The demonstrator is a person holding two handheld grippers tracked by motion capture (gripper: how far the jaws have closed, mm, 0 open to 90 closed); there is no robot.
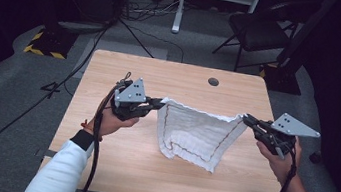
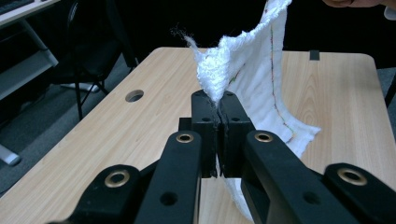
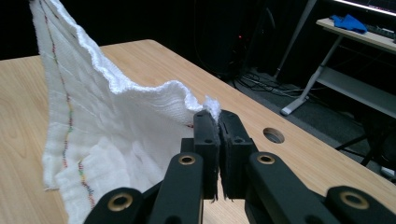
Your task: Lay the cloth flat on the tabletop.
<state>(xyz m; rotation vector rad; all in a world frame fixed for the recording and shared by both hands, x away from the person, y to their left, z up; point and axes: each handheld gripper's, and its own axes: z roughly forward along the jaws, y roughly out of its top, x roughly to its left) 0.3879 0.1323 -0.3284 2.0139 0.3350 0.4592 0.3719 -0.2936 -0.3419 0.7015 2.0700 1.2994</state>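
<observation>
The left tongs [image 1: 160, 103] are pinching the left top corner of the white cloth [image 1: 197, 132], and the right tongs [image 1: 247, 119] are pinching its right top corner. The cloth is hanging stretched between them, its lower edge trailing on the bench [image 1: 101, 142]. Gripping and lifting look done; spreading or folding is likely remaining.

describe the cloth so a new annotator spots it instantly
On the wooden table, between the left gripper and right gripper: a white cloth, one top corner pinched in each, lower part sagging to the tabletop. Thin multicoloured stitching along its edges sets it apart.
</observation>
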